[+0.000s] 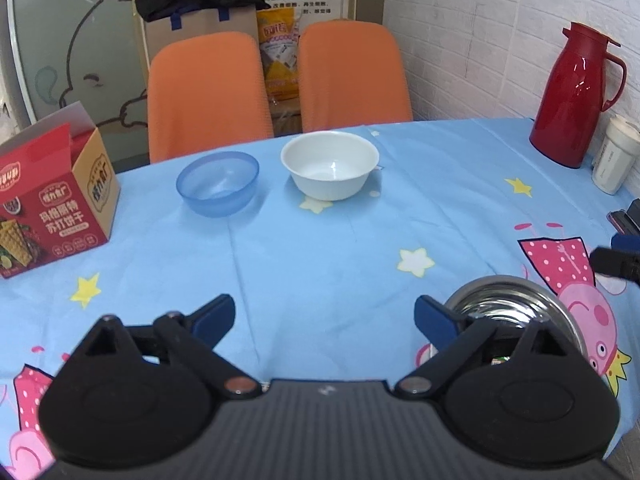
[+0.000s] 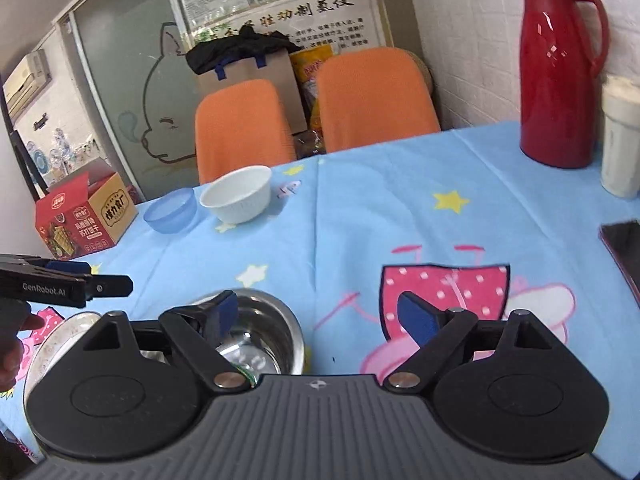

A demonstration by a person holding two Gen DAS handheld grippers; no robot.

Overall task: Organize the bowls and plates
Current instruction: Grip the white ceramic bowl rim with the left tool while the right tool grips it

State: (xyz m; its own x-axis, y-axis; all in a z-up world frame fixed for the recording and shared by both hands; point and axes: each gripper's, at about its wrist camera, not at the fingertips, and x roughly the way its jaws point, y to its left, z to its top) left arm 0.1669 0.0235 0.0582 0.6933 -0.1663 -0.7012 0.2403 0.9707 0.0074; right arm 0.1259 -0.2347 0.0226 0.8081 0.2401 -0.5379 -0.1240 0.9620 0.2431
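Observation:
A translucent blue bowl (image 1: pixel 218 182) (image 2: pixel 170 212) and a white bowl (image 1: pixel 330 170) (image 2: pixel 237 194) stand side by side at the far edge of the blue cartoon tablecloth (image 1: pixel 320 248). A steel bowl (image 1: pixel 508 308) (image 2: pixel 264 332) sits near the front. My left gripper (image 1: pixel 324 312) is open over bare cloth, with the steel bowl just right of its right finger. My right gripper (image 2: pixel 318 308) is open too; its left finger hangs over the steel bowl and nothing is between the pads. A pale plate (image 2: pixel 60 336) lies left of the steel bowl, mostly hidden.
A red biscuit box (image 1: pixel 52 200) (image 2: pixel 86 216) stands at the left edge. A red thermos (image 1: pixel 576 96) (image 2: pixel 560 68) and a white cup (image 1: pixel 616 160) stand by the brick wall at right. A dark phone (image 2: pixel 624 248) lies there. Two orange chairs (image 1: pixel 208 92) stand behind the table.

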